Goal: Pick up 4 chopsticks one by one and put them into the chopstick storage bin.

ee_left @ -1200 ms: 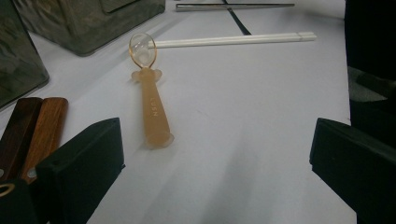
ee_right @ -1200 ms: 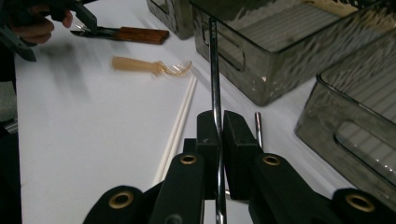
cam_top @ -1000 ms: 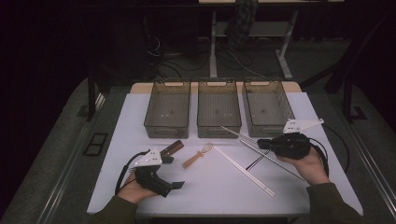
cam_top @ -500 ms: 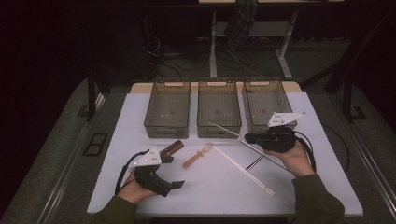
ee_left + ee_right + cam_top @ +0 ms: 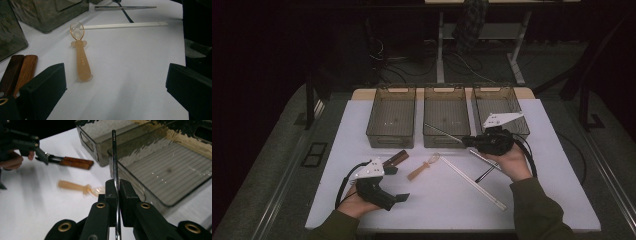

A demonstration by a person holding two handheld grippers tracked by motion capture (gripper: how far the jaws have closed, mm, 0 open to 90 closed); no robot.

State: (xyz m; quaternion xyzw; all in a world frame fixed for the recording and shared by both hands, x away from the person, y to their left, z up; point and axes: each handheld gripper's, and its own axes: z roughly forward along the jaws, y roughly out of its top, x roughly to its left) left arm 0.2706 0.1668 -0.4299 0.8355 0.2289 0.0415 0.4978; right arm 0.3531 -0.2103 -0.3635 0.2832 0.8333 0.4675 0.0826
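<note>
My right gripper (image 5: 468,141) is shut on a thin metal rod (image 5: 442,131) and holds it off the table. The rod's far end slants over the front edge of the middle smoky bin (image 5: 446,93). In the right gripper view the jaws (image 5: 116,187) pinch the rod (image 5: 114,155), which points up past the bin wall (image 5: 160,202). My left gripper (image 5: 396,184) rests at the front left, open with nothing between its jaws. In the left gripper view, an amber plastic spoon (image 5: 81,60) lies just ahead of the left gripper (image 5: 115,87).
Three smoky bins stand in a row at the back: left (image 5: 390,141), middle, right (image 5: 492,89). Wooden-handled pieces (image 5: 395,159), the amber spoon (image 5: 423,168), white chopsticks (image 5: 474,183) and another metal utensil (image 5: 486,161) lie on the white table (image 5: 552,190).
My right gripper has carried the metal rod leftward, from in front of the right bin to the middle bin's front edge. The left gripper has stayed put.
</note>
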